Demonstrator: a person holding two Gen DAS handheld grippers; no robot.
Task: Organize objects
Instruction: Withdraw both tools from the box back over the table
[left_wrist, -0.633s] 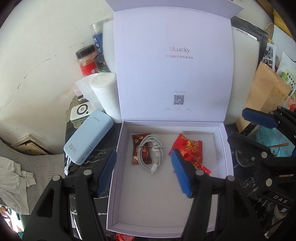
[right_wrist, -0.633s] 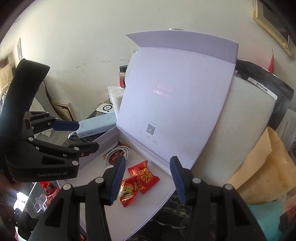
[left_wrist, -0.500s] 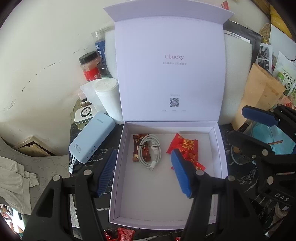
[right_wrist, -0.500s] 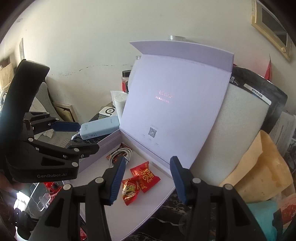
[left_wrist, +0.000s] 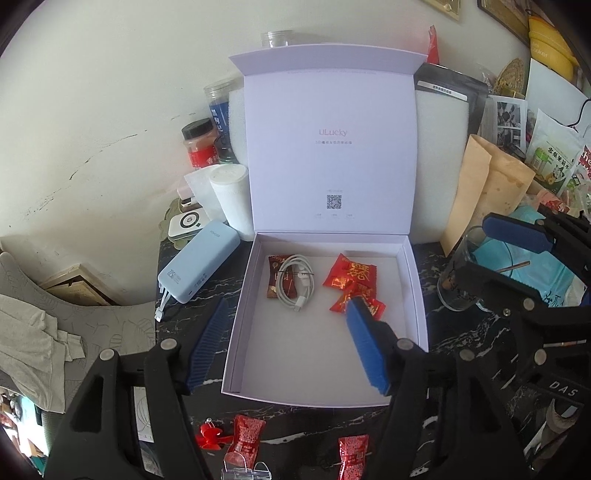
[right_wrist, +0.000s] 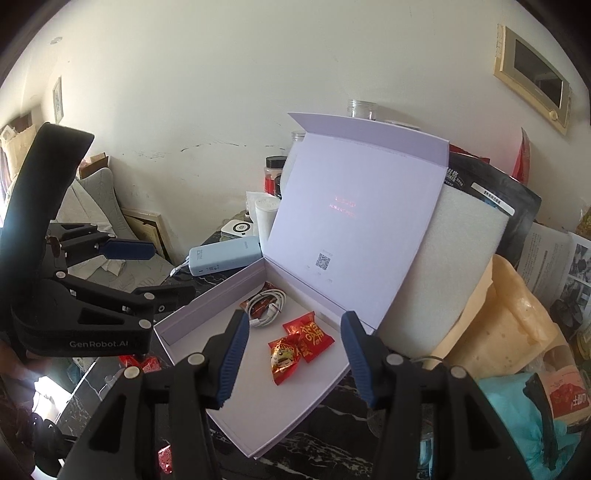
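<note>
Two red candy packets (left_wrist: 246, 432) lie before our open box (left_wrist: 321, 369), seen only from our left gripper (left_wrist: 286, 339); both it and our right gripper (right_wrist: 291, 360) are opening, empty.

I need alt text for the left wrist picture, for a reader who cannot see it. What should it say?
An open pale purple box on a dark marble table holds a coiled white cable and red candies. The left gripper, holding nothing, hovers over the box's near side as its jaws open. A blue power bank lies left of the box.
</note>
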